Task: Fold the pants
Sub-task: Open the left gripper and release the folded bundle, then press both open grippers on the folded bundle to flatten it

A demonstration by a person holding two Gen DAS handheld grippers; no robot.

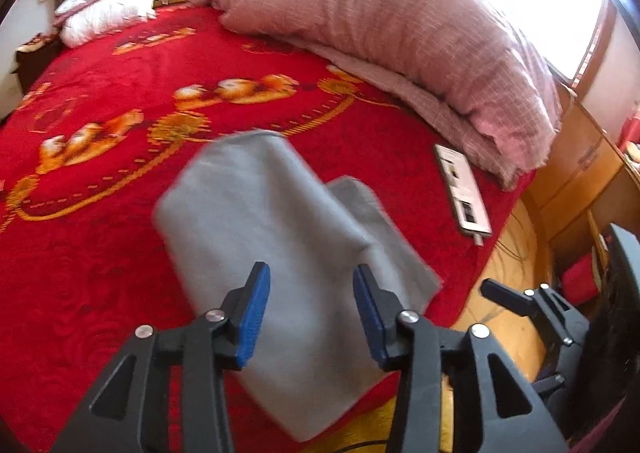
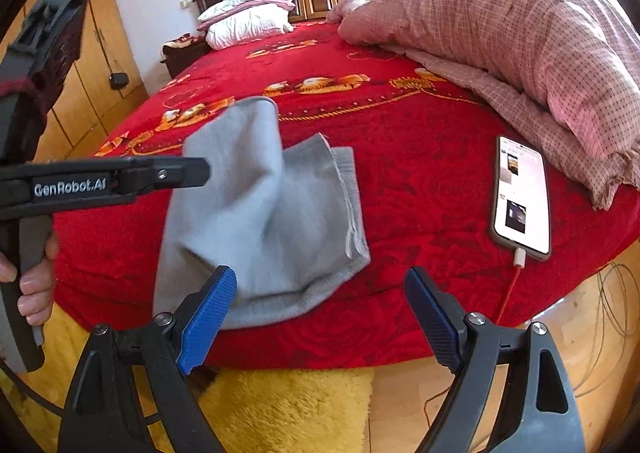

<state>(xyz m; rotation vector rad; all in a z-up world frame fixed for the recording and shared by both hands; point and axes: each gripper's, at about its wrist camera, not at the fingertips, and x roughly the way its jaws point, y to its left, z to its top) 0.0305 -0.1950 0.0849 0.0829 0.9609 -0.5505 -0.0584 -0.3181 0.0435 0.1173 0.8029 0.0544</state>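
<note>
Pants (image 1: pixel 276 253) folded on bed edge, ahead of spread fingers (image 1: pixel 254 317).

Grey pants (image 2: pixel 256 213), red blanket (image 2: pixel 420 157) (orange-gold floral motifs), pink checked quilt (image 2: pixel 500 25)

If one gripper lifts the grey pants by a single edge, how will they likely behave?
The grey pants are probably floppy: the folded cloth bulges and creases softly on the red bedspread. Lifted by one edge, the layers would likely sag and unfold. They look light and thin, and should slide rather than roll if pushed.
</note>
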